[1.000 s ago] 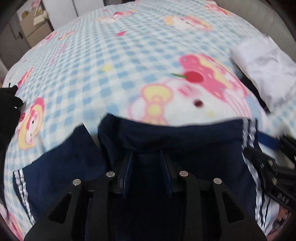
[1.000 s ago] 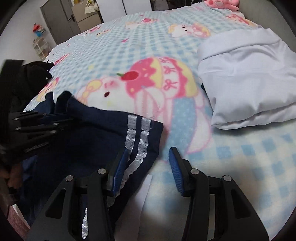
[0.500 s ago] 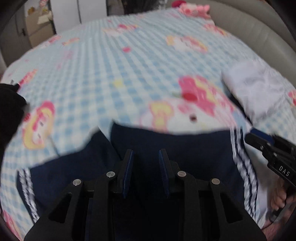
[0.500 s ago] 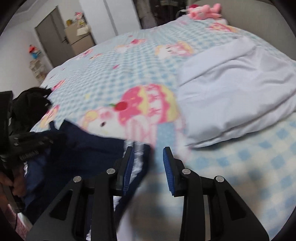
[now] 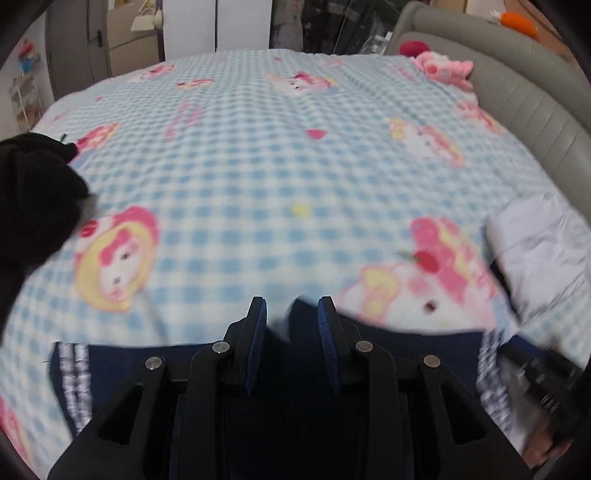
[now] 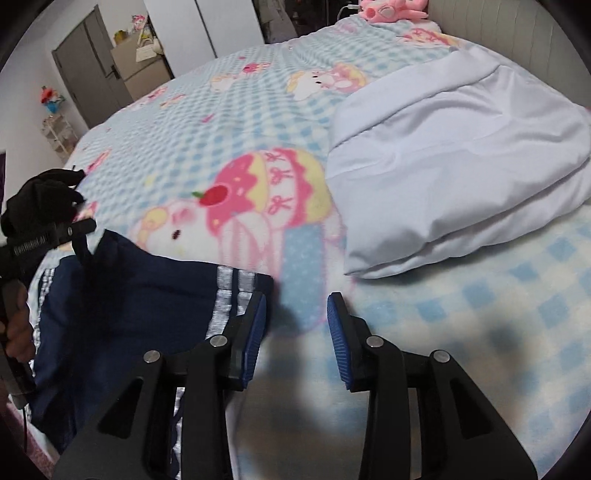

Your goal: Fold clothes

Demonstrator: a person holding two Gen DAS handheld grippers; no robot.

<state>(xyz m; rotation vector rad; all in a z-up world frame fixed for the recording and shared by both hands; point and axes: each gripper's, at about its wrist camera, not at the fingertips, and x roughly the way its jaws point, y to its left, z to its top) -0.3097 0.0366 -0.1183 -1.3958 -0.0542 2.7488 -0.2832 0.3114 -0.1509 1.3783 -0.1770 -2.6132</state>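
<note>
Shorts (image 6: 147, 291), dark blue with white side stripes, lie at the near edge of the bed (image 6: 480, 325). In the left wrist view the shorts (image 5: 406, 354) fill the bottom of the picture. The left tongs (image 5: 291, 314) are a little apart, with dark blue cloth between the pads; I cannot tell if they squeeze it. The right tongs (image 6: 297, 314) are opening and have nothing between them, only blanket. Their left pad is just beside the striped edge of the shorts. A white folded cloth (image 6: 461, 166) lies near the right edge of the bed. A black cloth (image 6: 40, 199) sits at the left edge. A pink plush toy (image 6: 391, 9) rests at the far end.
</note>
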